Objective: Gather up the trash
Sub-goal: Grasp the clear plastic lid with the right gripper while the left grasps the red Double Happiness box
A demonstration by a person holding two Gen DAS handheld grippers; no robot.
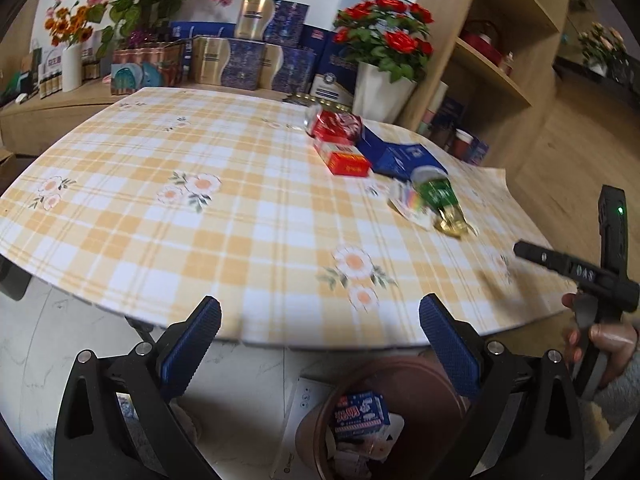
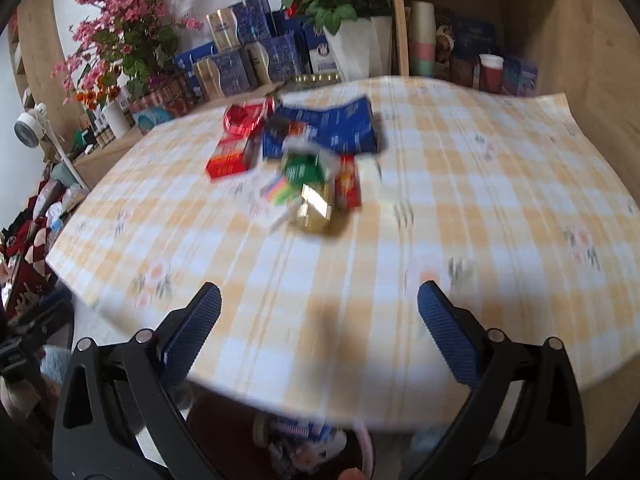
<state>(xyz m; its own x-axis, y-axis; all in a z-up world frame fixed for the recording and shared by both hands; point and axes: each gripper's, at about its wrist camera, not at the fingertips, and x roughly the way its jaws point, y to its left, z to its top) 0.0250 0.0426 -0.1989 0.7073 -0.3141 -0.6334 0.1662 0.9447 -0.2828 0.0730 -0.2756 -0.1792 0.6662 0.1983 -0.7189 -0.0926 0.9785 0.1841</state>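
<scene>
Trash lies on the checked tablecloth (image 1: 200, 220): a crushed red can (image 1: 334, 123), a red box (image 1: 344, 160), a blue carton (image 1: 396, 154), a green and gold wrapper (image 1: 440, 204) and a small colourful paper (image 1: 406, 200). The same heap shows blurred in the right wrist view, with the green and gold wrapper (image 2: 310, 192) nearest. My left gripper (image 1: 320, 336) is open and empty above a brown bin (image 1: 420, 380) holding a blue and red carton (image 1: 360, 412). My right gripper (image 2: 319, 328) is open and empty over the table's near edge.
Gift boxes (image 1: 248, 60), flower pots (image 1: 380, 88) and wooden shelves (image 1: 500, 60) stand behind the table. The right gripper's body and a hand (image 1: 600, 300) show at the right of the left wrist view. The bin (image 2: 304, 440) sits under the table's edge.
</scene>
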